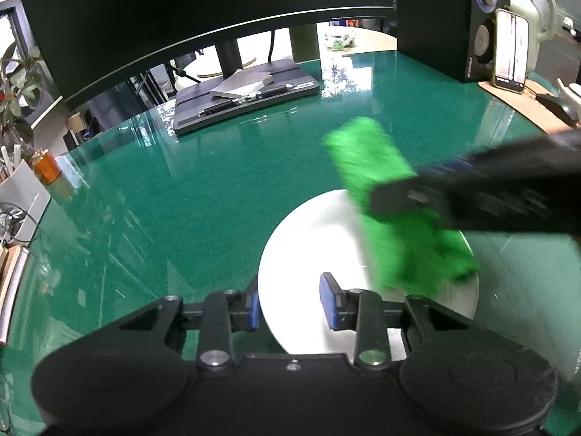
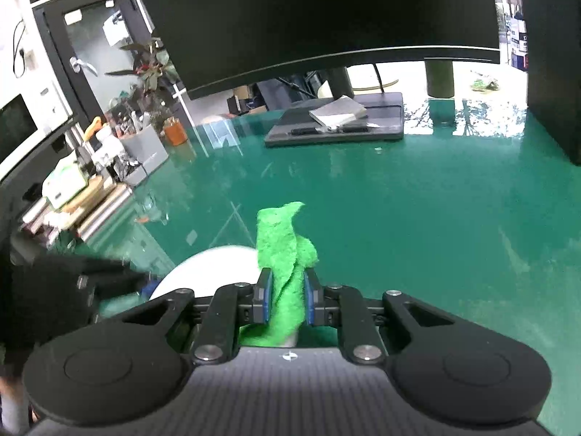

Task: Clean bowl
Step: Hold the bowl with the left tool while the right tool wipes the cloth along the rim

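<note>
**Cloth over the bowl, rim pinched on the near-left**

The right gripper [image 2: 287,299] is clenched on one green cloth [image 2: 287,254]: its blue pads press the bunched cloth from both sides, and the free end stands up past the fingertips. The left gripper [image 1: 290,307] straddles the near-left rim of the one white bowl [image 1: 312,239], one blue pad outside the wall and one inside; the jaws stand narrow and appear to grip the rim, though the contact itself is hard to make out.

The left wrist view shows most of the bowl's inside, with the cloth [image 1: 399,218] blurred and lying across its right half, and the right gripper [image 1: 376,201] coming in from the right as a dark bar. The right wrist view shows only a sliver of the bowl [image 2: 214,265], to the left of the cloth, and the left gripper [image 2: 145,278] as a dark shape at near left.

The bowl sits on the near part of a green table [image 1: 181,200]. Far across it stand one monitor [image 2: 326,18] and one dark flat case [image 2: 337,127] carrying a notebook [image 2: 337,112]. Only the left view catches a phone [image 1: 510,51] at far right.
</note>
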